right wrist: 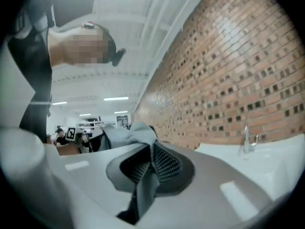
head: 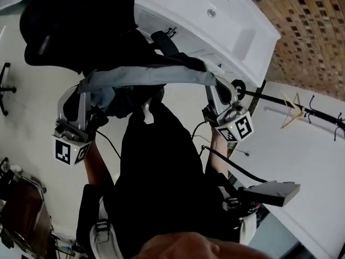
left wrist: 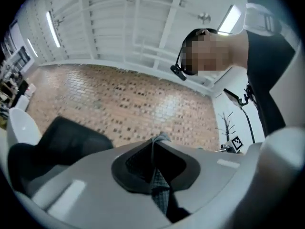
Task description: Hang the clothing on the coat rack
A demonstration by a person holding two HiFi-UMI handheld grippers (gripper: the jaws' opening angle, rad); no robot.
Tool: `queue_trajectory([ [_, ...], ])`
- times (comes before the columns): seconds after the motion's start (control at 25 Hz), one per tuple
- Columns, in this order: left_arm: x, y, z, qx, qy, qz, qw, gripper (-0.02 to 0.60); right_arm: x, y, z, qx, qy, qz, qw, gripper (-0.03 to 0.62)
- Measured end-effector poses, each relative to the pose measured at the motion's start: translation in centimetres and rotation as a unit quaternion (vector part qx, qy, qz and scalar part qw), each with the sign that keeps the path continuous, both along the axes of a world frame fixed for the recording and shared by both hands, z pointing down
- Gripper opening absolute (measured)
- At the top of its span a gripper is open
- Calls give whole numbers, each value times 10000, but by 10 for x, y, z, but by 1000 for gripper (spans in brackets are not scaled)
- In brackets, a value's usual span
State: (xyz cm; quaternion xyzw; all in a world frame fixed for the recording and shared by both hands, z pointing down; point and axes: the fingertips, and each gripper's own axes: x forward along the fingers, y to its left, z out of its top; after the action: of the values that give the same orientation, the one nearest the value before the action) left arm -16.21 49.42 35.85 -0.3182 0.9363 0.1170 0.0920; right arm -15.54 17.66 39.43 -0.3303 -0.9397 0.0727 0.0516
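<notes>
Clothing (head: 145, 75) stretches with its long axis running from the left gripper (head: 86, 93) across to the right gripper (head: 214, 88), both pairs of fingers (right wrist: 167, 163) pinching its grey edge.

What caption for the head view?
Left gripper and right gripper hold a garment stretched between them; coat rack nearby.

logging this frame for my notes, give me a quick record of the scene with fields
left hand-held gripper: shut on one end of the garment's grey band
right hand-held gripper: shut on the other end
garment: stretched between both, black part hanging below
coat rack: off to the right, garment not yet on it
backdrop: white basin, brick wall
</notes>
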Motion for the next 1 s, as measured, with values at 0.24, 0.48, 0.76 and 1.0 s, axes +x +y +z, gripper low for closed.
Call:
queue_trajectory([
  [0.24, -32, -169, -128, 531, -1207, 2273, 9649, 14, 91, -142, -139, -403, -1477, 1733, 9729, 18],
  [0.48, 36, -371, -175, 1117, -1189, 3955, 9039, 12, 238, -294, -186, -177, -2069, 3079, 9285, 18],
  [0.76, 159, -631, -216, 1323, -1121, 5287, 8309, 14, 425, -486, -211, 300, -2188, 4267, 8770, 18],
  [1.0, 208, -769, -258, 1485, -1199, 5857, 7877, 14, 500, -583, -260, 870, -2261, 4908, 8369, 18],
])
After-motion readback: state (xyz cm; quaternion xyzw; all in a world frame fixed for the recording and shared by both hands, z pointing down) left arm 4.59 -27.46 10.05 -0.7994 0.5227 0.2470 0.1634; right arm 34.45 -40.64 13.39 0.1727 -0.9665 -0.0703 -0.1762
